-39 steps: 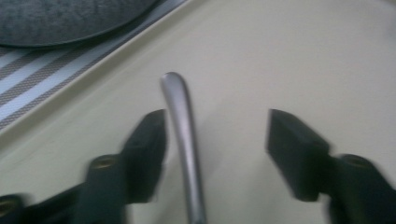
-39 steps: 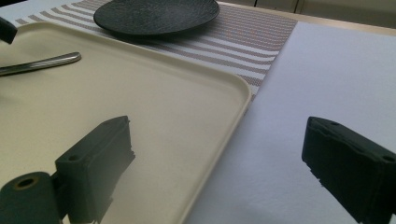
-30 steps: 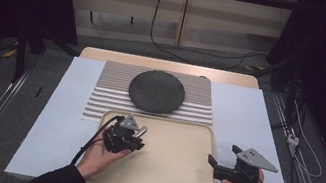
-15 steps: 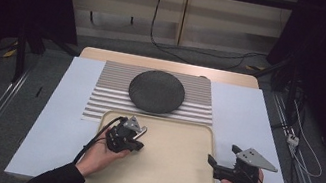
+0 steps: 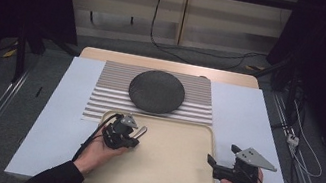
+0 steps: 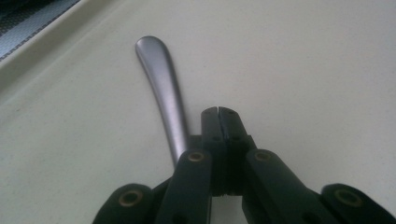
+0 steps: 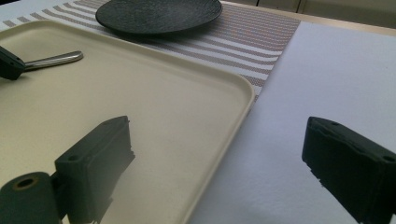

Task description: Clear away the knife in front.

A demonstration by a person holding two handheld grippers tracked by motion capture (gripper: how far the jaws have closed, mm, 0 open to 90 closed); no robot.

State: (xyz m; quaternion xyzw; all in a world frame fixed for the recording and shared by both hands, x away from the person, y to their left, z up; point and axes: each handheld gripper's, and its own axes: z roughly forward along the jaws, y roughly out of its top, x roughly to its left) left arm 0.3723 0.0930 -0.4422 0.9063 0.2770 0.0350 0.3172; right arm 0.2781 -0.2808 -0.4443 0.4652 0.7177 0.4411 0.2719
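Left gripper (image 6: 218, 112) stays closed beside the metal handle (image 6: 163, 88) on the tray (image 5: 171, 174); right gripper (image 7: 219, 154) remains open, nothing moved.

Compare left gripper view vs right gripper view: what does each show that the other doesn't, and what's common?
Left gripper view alone: the left gripper up close, its jaws pressed together, with a metal utensil handle running out beside them rather than between their tips.

Right gripper view alone: the right gripper with jaws wide apart, straddling the tray's edge; the dark round plate on the striped placemat; the white table cover.

Both: the cream tray and that handle.
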